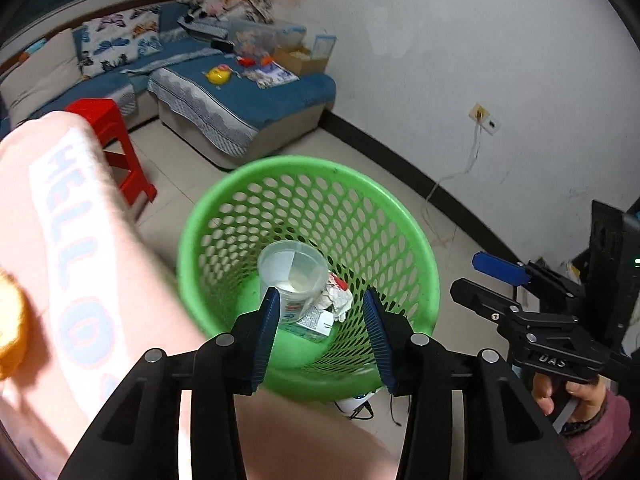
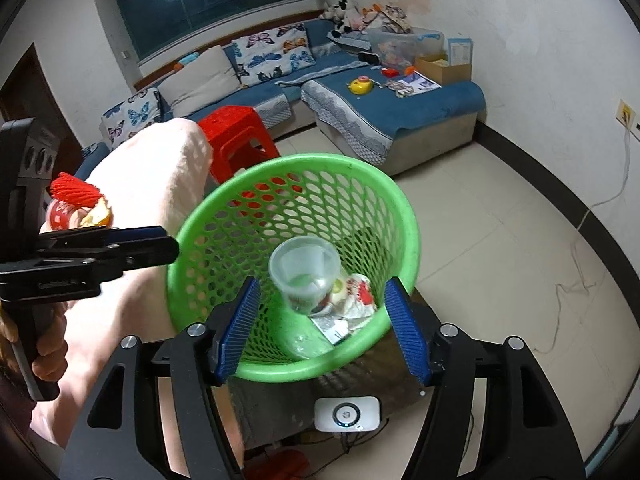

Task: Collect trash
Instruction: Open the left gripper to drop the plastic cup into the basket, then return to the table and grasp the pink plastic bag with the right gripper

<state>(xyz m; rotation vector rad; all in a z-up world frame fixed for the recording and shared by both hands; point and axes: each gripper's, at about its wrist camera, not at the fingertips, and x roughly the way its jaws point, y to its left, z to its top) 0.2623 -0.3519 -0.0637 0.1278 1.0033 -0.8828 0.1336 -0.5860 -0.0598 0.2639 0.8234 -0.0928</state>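
Tiled floor, cup (image 2: 306, 274) (in basket (image 2: 384, 200)) beyond right tool (image 2: 324, 330).

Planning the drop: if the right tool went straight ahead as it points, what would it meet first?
Probably the clear plastic cup inside the green mesh wastebasket; the open right tool points into the basket's mouth, though depth is uncertain.

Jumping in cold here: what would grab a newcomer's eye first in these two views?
The bright green mesh basket fills the centre of both views, with a clear plastic cup and crumpled wrappers inside. Both grippers, left and right, hover open over it, a red stool just behind.
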